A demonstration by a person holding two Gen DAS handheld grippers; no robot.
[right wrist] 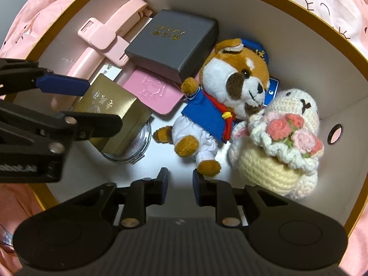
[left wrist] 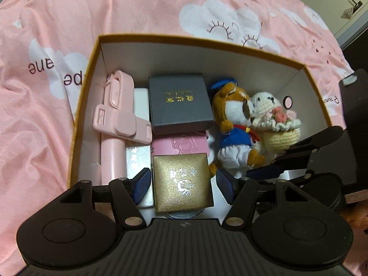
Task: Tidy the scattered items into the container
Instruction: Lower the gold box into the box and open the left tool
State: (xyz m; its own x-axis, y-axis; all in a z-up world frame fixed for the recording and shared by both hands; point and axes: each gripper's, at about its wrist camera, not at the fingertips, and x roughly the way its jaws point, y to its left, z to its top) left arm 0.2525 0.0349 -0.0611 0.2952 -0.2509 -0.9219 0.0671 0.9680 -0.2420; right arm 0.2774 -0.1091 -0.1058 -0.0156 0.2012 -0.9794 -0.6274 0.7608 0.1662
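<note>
Inside the container [left wrist: 87, 73], the gold box [left wrist: 181, 181] is seen lying between the spread, untouching pads of the left tool [left wrist: 182, 181], while the right tool [right wrist: 180, 185], narrowly parted and empty, is held near the plush dog [right wrist: 230, 92].

The container's [right wrist: 299, 18] left half is stacked full; bare floor shows only before the plush dog [right wrist: 230, 96].

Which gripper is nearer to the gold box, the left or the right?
Left. The left gripper has its open jaws on either side of the gold box. The right gripper is off to the side, over the bare container floor by the plush dog.
</note>
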